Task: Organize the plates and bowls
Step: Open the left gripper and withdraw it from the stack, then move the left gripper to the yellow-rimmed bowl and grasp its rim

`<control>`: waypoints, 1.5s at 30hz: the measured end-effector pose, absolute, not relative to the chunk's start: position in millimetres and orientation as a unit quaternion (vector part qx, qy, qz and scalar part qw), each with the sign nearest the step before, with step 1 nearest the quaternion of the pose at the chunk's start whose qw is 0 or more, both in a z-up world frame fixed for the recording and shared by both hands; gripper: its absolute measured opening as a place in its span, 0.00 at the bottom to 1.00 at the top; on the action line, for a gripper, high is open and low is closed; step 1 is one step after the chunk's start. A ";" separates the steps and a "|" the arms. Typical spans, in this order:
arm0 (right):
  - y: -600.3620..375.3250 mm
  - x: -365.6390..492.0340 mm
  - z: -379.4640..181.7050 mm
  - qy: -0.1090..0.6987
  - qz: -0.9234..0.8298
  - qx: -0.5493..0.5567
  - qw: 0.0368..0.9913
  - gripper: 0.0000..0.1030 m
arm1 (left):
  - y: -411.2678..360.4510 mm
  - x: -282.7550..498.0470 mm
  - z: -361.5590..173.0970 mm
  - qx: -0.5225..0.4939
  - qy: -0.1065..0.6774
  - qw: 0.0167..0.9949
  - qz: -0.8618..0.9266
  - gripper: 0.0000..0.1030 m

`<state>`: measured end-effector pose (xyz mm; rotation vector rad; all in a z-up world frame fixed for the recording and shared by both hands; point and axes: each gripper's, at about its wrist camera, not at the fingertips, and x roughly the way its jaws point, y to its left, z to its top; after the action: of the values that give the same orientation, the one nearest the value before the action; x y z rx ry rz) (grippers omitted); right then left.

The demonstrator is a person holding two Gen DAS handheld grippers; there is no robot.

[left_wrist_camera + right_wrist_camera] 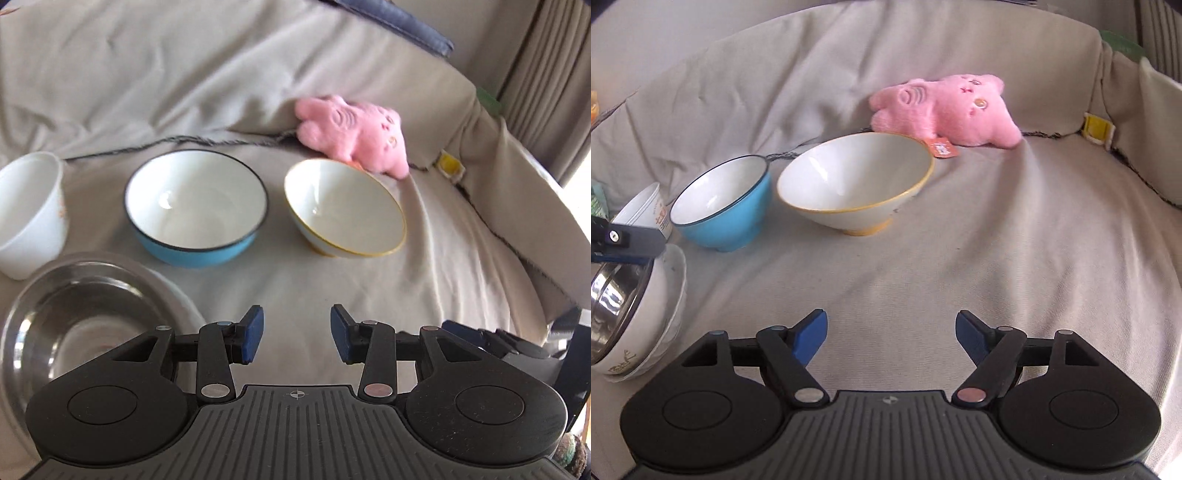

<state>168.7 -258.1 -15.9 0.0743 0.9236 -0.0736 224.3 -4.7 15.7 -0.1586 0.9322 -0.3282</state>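
On the couch seat, toward the back cushion: blue bowl [195, 208] and yellow-rimmed bowl [345, 208] sit apart, upright, not yet nested. Nearer the seat's front edge a steel bowl [74, 317] sits nested in a white bowl [650, 325] on a plate [677, 291], likely the collecting stack. White cup [31, 214] stands just behind it. Left gripper [295, 334] and right gripper [890, 339] hover over bare cover, jaws well apart, holding nothing; probably free for the next pick. Pink plush [945, 110] lies behind, just clutter.
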 end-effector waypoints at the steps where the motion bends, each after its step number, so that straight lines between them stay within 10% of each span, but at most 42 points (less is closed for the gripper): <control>1: -265.3 166.2 -17.4 0.440 -0.041 0.039 0.896 0.75 | -15.4 226.7 12.0 -0.068 0.451 0.875 -0.160 0.42; 26: -309.3 203.5 10.9 0.394 -0.041 0.114 0.911 0.74 | -22.0 307.7 42.8 -0.050 0.404 0.896 -0.177 0.42; 45: -323.8 277.8 -55.1 0.431 -0.046 0.204 0.878 0.33 | -71.6 432.3 -39.3 -0.003 0.489 0.855 -0.173 0.39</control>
<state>277.8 -323.8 -55.1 0.4251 0.8995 -0.0963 432.3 -71.6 -39.3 -0.0073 1.0287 -0.3628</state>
